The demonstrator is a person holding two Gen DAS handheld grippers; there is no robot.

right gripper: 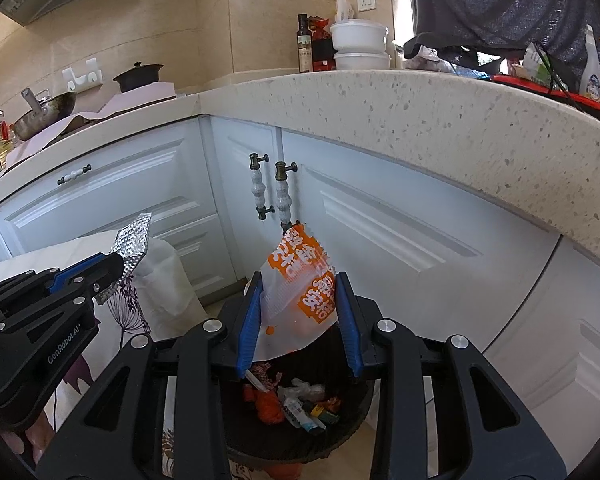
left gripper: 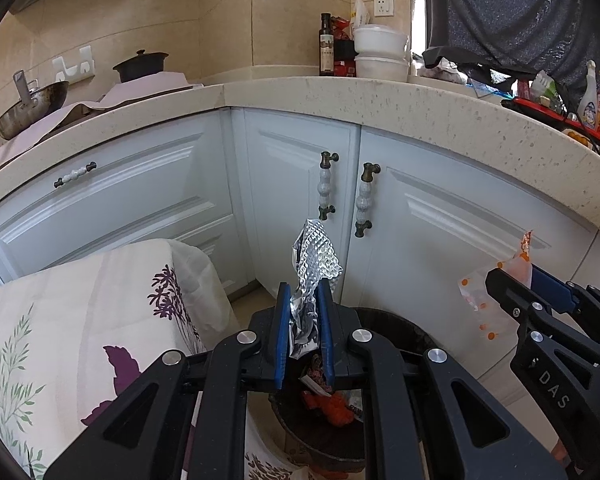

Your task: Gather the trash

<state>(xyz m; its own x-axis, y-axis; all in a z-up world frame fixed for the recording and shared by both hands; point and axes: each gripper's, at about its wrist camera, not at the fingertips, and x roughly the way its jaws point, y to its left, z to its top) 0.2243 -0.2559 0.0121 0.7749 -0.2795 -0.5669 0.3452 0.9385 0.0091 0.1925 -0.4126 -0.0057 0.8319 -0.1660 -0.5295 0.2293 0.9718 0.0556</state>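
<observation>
Crinkled foil point(left gripper: 314, 276) stands pinched between the narrow jaws of the left gripper point(left gripper: 303, 334), rising above the blue pads point(left gripper: 283, 334). Below those jaws sits the dark bin point(left gripper: 400, 328), holding scraps. An orange-and-white wrapper point(right gripper: 300, 292) is clamped in the right gripper point(right gripper: 300, 320), jaws partly closed on it, directly over the bin point(right gripper: 340, 432). Left of the jaws lies a floral cloth point(left gripper: 80, 320); white cabinets point(right gripper: 380, 240) stand beyond.

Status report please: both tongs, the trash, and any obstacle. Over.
Left tongs shut on foil wrapper. Right tongs shut on orange snack bag. Both over black trash bin, already part filled. Nothing in the way.
</observation>
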